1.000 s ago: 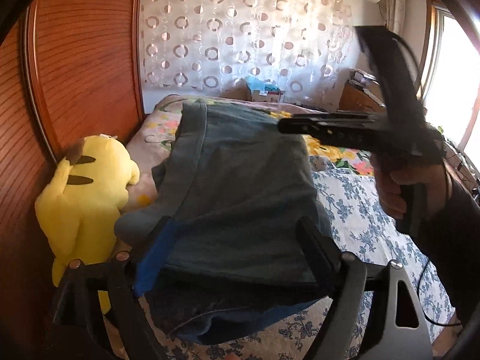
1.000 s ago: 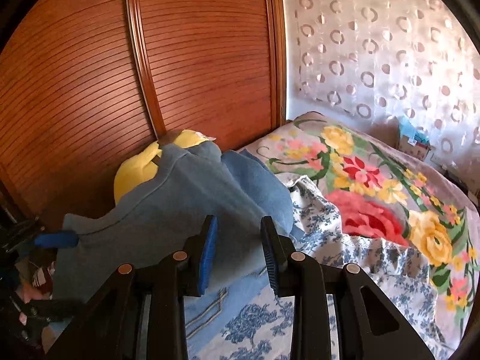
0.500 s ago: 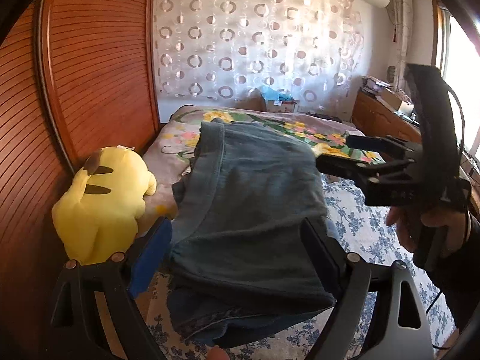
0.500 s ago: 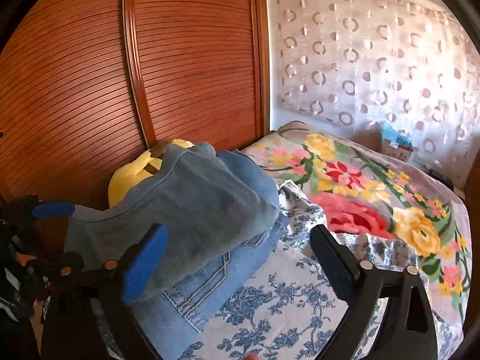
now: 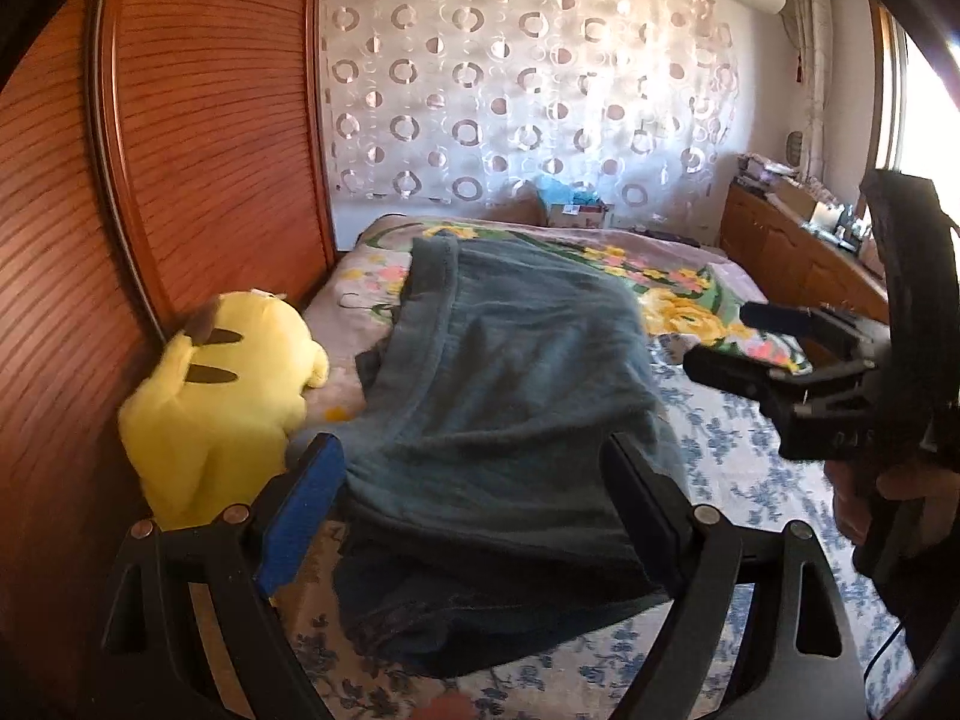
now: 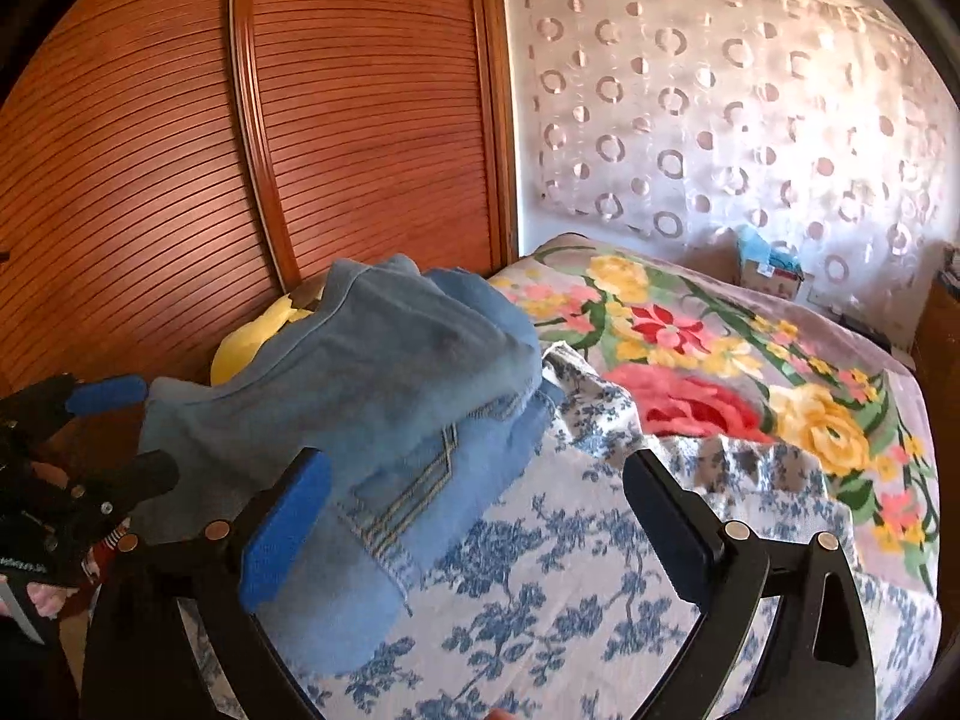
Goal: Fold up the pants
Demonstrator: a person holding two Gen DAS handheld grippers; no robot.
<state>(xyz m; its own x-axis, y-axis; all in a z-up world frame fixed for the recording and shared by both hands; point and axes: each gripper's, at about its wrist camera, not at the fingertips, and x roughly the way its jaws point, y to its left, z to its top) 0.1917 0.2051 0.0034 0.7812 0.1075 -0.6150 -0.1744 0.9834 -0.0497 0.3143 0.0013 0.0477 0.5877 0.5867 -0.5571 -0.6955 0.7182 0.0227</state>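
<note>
The blue denim pants [image 5: 516, 420] lie folded in a stack on the bed, one layer draped over another. In the right wrist view the pants [image 6: 390, 396] show lighter blue, with a stitched seam below the upper fold. My left gripper [image 5: 474, 510] is open, its fingers on either side of the near end of the pants, holding nothing. My right gripper [image 6: 474, 516] is open and empty, just right of the pants. It also shows in the left wrist view [image 5: 744, 342], beside the pants' right edge. The left gripper also shows in the right wrist view [image 6: 120, 432].
A yellow plush toy [image 5: 222, 396] sits against the wooden wardrobe doors [image 5: 180, 150] left of the pants. The bed has a blue-flowered sheet [image 6: 570, 588] and a bright floral blanket [image 6: 720, 372]. A dresser [image 5: 798, 258] stands at the right.
My right gripper opened, let go of the pants' upper layer and drew back to the right. The upper layer dropped onto the stack. My left gripper stayed open.
</note>
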